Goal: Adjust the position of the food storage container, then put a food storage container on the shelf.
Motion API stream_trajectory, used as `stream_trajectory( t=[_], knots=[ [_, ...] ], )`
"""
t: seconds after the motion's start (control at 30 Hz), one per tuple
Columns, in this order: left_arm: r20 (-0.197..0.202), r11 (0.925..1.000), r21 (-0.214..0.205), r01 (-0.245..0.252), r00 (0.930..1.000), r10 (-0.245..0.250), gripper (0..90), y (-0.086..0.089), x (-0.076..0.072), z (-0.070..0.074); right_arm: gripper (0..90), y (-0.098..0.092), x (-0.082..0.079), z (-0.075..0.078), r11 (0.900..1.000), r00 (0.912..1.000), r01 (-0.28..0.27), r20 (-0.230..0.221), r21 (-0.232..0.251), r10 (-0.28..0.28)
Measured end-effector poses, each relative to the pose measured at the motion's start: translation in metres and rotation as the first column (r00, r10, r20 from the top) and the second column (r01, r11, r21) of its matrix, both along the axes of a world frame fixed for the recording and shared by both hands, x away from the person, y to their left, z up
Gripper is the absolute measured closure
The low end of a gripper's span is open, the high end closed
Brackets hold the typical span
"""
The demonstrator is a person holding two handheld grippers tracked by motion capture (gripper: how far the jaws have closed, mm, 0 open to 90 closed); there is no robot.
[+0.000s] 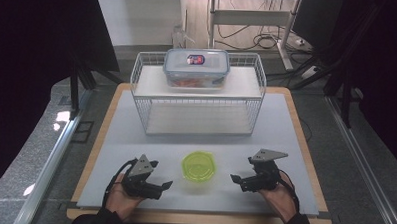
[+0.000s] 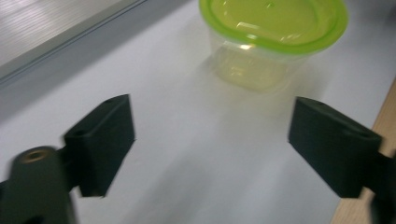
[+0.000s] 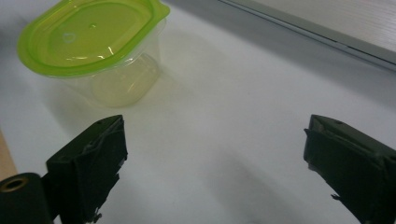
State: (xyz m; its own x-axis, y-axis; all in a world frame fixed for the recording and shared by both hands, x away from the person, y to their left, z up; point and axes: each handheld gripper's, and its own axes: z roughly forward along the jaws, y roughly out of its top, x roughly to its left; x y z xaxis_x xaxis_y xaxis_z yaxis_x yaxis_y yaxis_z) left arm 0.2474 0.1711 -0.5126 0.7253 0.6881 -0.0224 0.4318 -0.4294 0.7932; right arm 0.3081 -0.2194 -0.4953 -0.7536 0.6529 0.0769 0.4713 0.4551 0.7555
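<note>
A clear round tub with a lime-green lid (image 1: 199,166) stands on the white mat near the front, between both hands. My left gripper (image 1: 162,186) is to its left, open, with nothing between the jaws. In the left gripper view the tub (image 2: 273,28) lies ahead and a little right of the left gripper (image 2: 212,144). My right gripper (image 1: 238,182) is to the tub's right, also open and empty. In the right gripper view the tub (image 3: 93,37) sits ahead at the upper left of the right gripper (image 3: 215,158).
A white wire rack (image 1: 138,75) stands at the back of the mat (image 1: 125,139). On its upper shelf sits a rectangular clear box with a blue-rimmed lid (image 1: 196,67). A wooden board edge (image 1: 305,146) frames the mat; metal rails run along both sides.
</note>
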Motion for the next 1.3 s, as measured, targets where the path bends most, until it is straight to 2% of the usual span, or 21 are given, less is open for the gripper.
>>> stream_trajectory(
  t=[0.13,0.2,0.47,0.5,0.53,0.57,0.67,0.73,0.8,0.9,0.93,1.0,1.07,1.1,1.13,1.17,1.2,1.3],
  knots=[
    [0.022,0.9999,-0.01,-0.008,0.9997,0.008,4.9,0.004,-0.002,-0.001,2.3,0.003,0.0,0.0,0.9999,0.9999,-0.013,0.001,-0.003,0.013],
    [0.026,0.9999,-0.002,-0.013,0.9996,0.013,4.5,0.006,-0.003,-0.002,2.3,0.006,0.001,-0.003,0.9996,0.9991,-0.028,-0.032,0.004,0.028],
    [0.013,0.9996,0.01,-0.027,0.9996,0.027,5.3,0.009,-0.005,-0.003,3.7,0.019,0.003,-0.002,0.9981,0.996,-0.061,-0.064,0.007,0.062],
    [0.012,0.9994,0.011,-0.032,0.9994,0.032,5.4,0.011,-0.006,-0.003,2.2,0.022,0.006,0.001,0.9974,0.9944,-0.066,-0.081,0.028,0.068],
    [0.012,0.9994,0.011,-0.032,0.9994,0.032,5.5,0.011,-0.006,-0.003,2.2,0.022,0.006,0.001,0.9974,0.9944,-0.066,-0.081,0.028,0.068],
    [0.008,0.9992,0.009,-0.038,0.9992,0.038,5.5,0.013,-0.007,-0.004,1.3,0.025,0.008,0.004,0.9973,0.9922,-0.059,-0.107,0.044,0.064],
    [0.003,0.9991,0.012,-0.041,0.9992,0.041,5.9,0.014,-0.007,-0.005,1.0,0.027,0.012,0.006,0.9965,0.99,-0.062,-0.123,0.056,0.068],
    [-0.002,0.9989,0.02,-0.042,0.9991,0.042,6.2,0.014,-0.007,-0.005,6.1,0.031,0.018,0.009,0.9965,0.9853,-0.058,-0.157,0.06,0.067],
    [-0.003,0.999,0.02,-0.041,0.9991,0.041,6.4,0.014,-0.007,-0.005,9.0,0.033,0.021,0.009,0.9958,0.9838,-0.053,-0.167,0.075,0.065],
    [-0.005,0.999,0.025,-0.038,0.9993,0.038,6.6,0.014,-0.007,-0.006,26.0,0.04,0.03,0.012,0.9911,0.9745,-0.06,-0.208,0.119,0.084],
    [-0.007,0.9989,0.028,-0.037,0.9993,0.037,6.6,0.013,-0.007,-0.006,26.0,0.04,0.03,0.012,0.9911,0.9745,-0.06,-0.208,0.119,0.084],
    [-0.008,0.9988,0.036,-0.034,0.9994,0.034,6.7,0.013,-0.007,-0.006,33.6,0.05,0.036,0.01,0.9879,0.9644,-0.068,-0.245,0.139,0.101],
    [-0.008,0.9988,0.037,-0.033,0.9994,0.033,6.8,0.013,-0.007,-0.006,36.2,0.053,0.037,0.01,0.9882,0.9634,-0.072,-0.247,0.135,0.104],
    [-0.008,0.9987,0.041,-0.03,0.9995,0.03,6.8,0.013,-0.007,-0.006,42.4,0.058,0.04,0.009,0.9866,0.9588,-0.083,-0.259,0.14,0.118],
    [-0.008,0.9987,0.041,-0.03,0.9995,0.03,6.9,0.013,-0.007,-0.006,42.4,0.058,0.04,0.009,0.9866,0.9588,-0.083,-0.259,0.14,0.118],
    [-0.008,0.9987,0.043,-0.026,0.9996,0.027,7.0,0.012,-0.007,-0.007,48.5,0.061,0.045,0.008,0.9847,0.953,-0.084,-0.277,0.153,0.124],
    [-0.008,0.9987,0.043,-0.026,0.9996,0.027,7.0,0.012,-0.007,-0.007,51.5,0.062,0.047,0.008,0.9834,0.951,-0.088,-0.281,0.159,0.13],
    [-0.007,0.9984,0.054,-0.018,0.9998,0.018,7.1,0.011,-0.007,-0.007,57.2,0.065,0.051,0.006,0.9842,0.9425,-0.089,-0.307,0.153,0.133]
  ],
)
